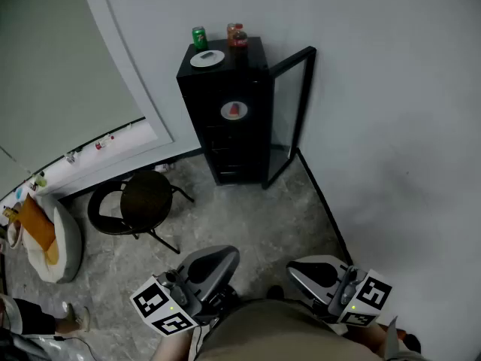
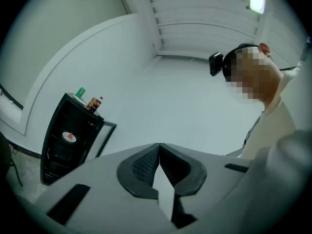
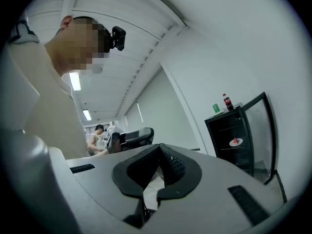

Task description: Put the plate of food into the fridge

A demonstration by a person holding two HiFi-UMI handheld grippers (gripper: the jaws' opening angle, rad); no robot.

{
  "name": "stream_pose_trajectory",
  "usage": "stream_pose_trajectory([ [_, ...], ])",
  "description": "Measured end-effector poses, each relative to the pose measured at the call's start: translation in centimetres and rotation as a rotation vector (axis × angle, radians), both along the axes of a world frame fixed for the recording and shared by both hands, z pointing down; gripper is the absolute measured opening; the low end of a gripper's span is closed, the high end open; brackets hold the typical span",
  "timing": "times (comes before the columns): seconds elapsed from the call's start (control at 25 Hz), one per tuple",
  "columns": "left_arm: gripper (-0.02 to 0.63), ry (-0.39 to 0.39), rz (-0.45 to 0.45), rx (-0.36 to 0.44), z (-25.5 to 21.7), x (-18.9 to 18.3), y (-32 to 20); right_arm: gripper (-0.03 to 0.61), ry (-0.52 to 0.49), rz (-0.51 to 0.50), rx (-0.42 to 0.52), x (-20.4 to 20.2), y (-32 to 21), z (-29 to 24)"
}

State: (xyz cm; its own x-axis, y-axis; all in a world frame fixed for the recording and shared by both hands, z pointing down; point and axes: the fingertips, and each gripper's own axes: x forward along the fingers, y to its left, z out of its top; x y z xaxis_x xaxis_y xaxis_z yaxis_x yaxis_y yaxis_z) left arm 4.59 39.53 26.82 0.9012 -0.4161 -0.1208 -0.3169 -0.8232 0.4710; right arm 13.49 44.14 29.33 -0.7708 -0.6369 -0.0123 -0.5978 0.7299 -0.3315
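Grey plastic, the left claw [image 2: 159, 146] and the right claw [image 3: 159, 148] are held shut on nothing, well apart from the black fridge [image 1: 225, 145]. The plate of food [image 1: 234, 111] is seen high inside it, behind the open door [image 1: 291, 111]. It is judged light, rigid and breakable, and is best pinched at the rim.

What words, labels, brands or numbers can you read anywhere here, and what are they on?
Nothing is readable in any view.
Green can on the fridge: label too small and blurred.
Dark bottle beside it: label too small to read.
Marker cubes: black-and-white square patterns only, no letters or numbers.
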Motion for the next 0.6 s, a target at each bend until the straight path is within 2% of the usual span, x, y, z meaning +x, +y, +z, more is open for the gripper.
stream_pose_trajectory([
  [0.32, 0.011, -0.023, -0.025, 0.019, 0.2, 1.3, 0.6, 0.020, 0.040, 0.003, 0.009, 1.5, 0.4, 1.0],
  [0.6, 0.011, -0.058, -0.058, 0.053, -0.1, 2.6, 1.1, 0.020, 0.004, -0.014, 0.044, 3.0, 0.1, 0.3],
])
